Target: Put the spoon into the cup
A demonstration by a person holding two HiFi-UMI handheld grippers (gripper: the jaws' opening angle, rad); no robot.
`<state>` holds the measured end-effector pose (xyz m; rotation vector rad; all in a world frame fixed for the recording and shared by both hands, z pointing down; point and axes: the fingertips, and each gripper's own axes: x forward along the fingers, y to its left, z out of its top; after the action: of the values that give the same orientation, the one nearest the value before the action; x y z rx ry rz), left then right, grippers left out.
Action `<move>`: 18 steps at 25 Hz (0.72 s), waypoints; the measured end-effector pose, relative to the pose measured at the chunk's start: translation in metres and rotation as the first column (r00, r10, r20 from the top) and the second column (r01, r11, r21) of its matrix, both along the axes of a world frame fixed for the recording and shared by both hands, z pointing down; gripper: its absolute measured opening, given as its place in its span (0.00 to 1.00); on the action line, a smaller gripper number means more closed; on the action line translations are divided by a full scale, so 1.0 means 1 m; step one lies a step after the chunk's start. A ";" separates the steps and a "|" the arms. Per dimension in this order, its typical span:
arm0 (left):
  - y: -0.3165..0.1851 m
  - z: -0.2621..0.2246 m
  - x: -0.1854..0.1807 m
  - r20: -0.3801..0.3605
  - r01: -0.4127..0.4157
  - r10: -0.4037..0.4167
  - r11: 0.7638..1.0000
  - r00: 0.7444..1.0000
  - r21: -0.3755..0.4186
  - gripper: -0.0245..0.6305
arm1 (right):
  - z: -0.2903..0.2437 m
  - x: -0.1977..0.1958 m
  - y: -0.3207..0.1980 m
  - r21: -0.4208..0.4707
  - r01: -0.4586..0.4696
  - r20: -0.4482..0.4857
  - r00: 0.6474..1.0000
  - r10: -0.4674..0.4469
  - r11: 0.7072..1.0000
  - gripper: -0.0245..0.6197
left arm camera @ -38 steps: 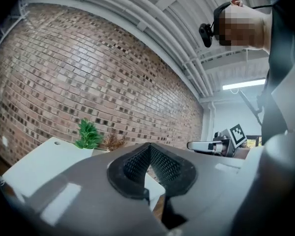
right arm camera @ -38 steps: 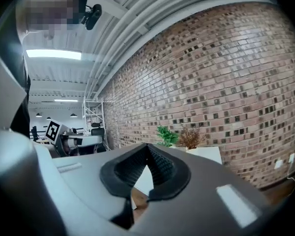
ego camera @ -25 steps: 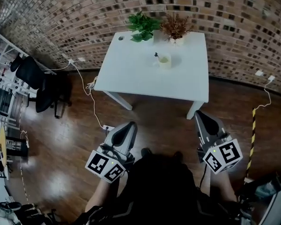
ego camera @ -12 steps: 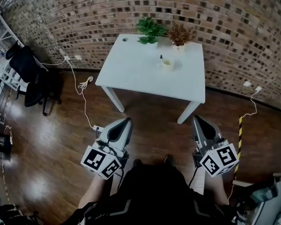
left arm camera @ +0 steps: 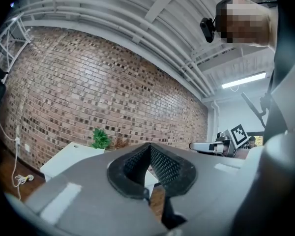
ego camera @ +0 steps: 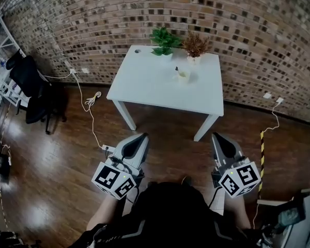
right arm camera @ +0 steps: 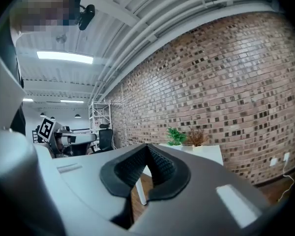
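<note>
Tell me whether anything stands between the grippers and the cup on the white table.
Nothing visible does. Only open wooden floor separates the left gripper and right gripper from the table; the cup stands in the open near its far edge.

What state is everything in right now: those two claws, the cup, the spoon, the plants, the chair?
Left claw: shut, empty.
Right claw: shut, empty.
Pale yellow cup: upright on the white table.
Dark-handled spoon: seems to stand in the cup; too small to be sure.
Green leafy potted plant: upright.
Dried brown potted plant: upright.
Black office chair: unoccupied.
</note>
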<state>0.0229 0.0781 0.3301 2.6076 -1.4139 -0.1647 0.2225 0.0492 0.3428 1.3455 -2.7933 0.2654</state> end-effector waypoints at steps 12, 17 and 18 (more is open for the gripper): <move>-0.024 0.003 0.002 0.005 0.016 -0.016 1.000 1.000 -0.010 0.04 | 0.003 0.003 -0.027 0.009 -0.001 -0.001 1.000 0.001 1.000 0.05; -0.039 0.006 0.005 0.055 0.015 -0.015 1.000 0.998 0.008 0.04 | 0.009 0.002 -0.044 0.010 -0.001 0.000 1.000 0.001 1.000 0.05; -0.041 0.007 0.007 0.071 0.016 -0.017 1.000 0.997 0.012 0.04 | 0.010 0.002 -0.047 0.009 0.000 -0.001 1.000 0.000 1.000 0.05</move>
<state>0.0295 0.0370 0.3375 2.6369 -1.4618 -0.0830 0.2247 0.0026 0.3531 1.3472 -2.7971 0.2519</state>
